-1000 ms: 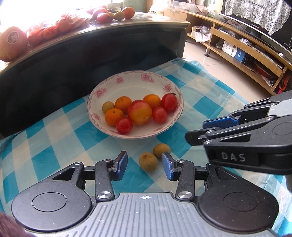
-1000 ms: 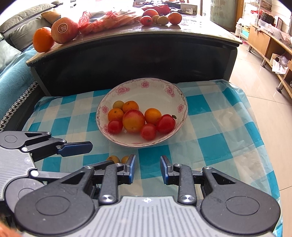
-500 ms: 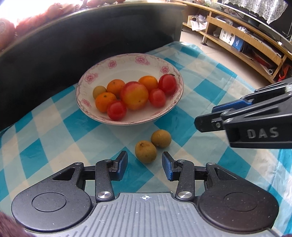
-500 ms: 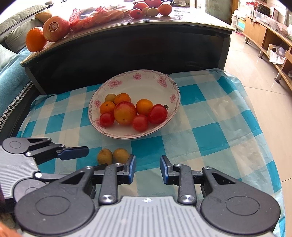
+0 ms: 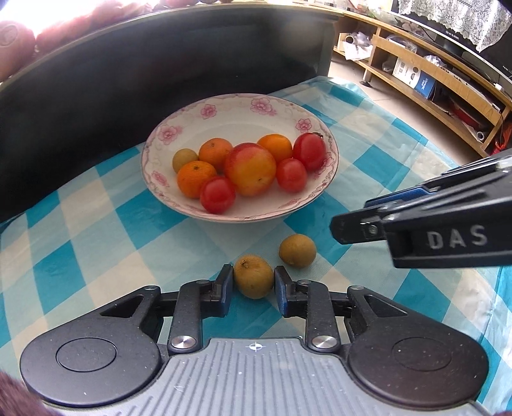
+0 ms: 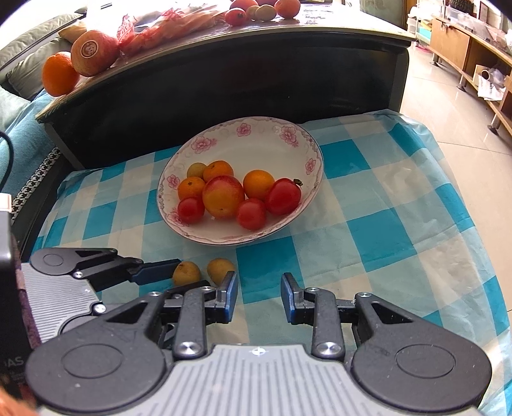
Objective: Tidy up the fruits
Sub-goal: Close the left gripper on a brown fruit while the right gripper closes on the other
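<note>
A blue-and-white checked cloth (image 6: 384, 230) covers the near surface. Behind it stands a dark, curved-front table (image 6: 224, 80) with a glossy top under strong light from the far left. At far left sits a grey sofa cushion (image 6: 28, 54). To the right, pale glossy floor tiles (image 6: 448, 105) run to long, low wooden shelving (image 5: 432, 83), with white lace (image 5: 454, 19) hanging above it.
</note>
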Demonstrator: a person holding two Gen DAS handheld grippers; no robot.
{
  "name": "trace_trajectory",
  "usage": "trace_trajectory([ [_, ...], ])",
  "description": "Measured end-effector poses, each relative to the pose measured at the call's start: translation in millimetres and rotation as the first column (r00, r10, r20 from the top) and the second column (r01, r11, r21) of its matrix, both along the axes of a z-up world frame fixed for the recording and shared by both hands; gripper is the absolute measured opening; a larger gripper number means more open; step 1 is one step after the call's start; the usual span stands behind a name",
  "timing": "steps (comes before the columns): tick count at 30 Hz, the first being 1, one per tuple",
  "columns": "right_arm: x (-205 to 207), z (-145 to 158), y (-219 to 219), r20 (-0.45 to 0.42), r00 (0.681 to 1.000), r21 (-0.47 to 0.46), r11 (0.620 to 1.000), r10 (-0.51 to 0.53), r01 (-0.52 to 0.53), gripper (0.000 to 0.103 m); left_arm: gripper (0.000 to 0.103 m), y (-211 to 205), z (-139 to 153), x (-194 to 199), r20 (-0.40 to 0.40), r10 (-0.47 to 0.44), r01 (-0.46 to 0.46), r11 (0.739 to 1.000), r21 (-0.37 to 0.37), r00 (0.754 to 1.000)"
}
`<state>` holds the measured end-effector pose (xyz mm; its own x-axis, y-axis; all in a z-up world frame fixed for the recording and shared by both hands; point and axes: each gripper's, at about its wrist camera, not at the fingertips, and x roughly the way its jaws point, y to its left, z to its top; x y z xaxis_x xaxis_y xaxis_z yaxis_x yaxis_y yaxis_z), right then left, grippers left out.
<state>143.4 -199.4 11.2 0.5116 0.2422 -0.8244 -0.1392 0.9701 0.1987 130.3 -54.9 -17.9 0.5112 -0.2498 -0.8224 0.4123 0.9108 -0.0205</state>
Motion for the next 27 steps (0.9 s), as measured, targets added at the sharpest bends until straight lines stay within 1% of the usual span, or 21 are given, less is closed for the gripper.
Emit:
trace_trajectory([
  [8, 8, -8, 12, -0.022, 1.000, 0.032, 0.999, 0.023, -0.022, 0.034, 0.035, 12, 6, -8, -0.010, 0.005, -0.005, 1.000, -0.003, 1.000],
  [16, 21, -18, 26, -0.037, 0.998, 0.061, 0.997, 0.047, -0.044, 0.034, 0.035, 16, 2, -6, -0.025, 0.016, -0.016, 1.000, -0.003, 1.000],
  [22, 27, -33, 34, -0.047, 0.997, 0.032, 0.998, 0.061, -0.059, 0.034, 0.037, 18, 0, -4, -0.025, 0.028, -0.028, 1.000, -0.010, 0.999],
  [27, 30, -32, 32, -0.036, 0.998, 0.042, 0.997, 0.060, -0.059, 0.034, 0.037, 16, -4, -5, -0.019, 0.022, -0.021, 1.000, 0.012, 1.000],
])
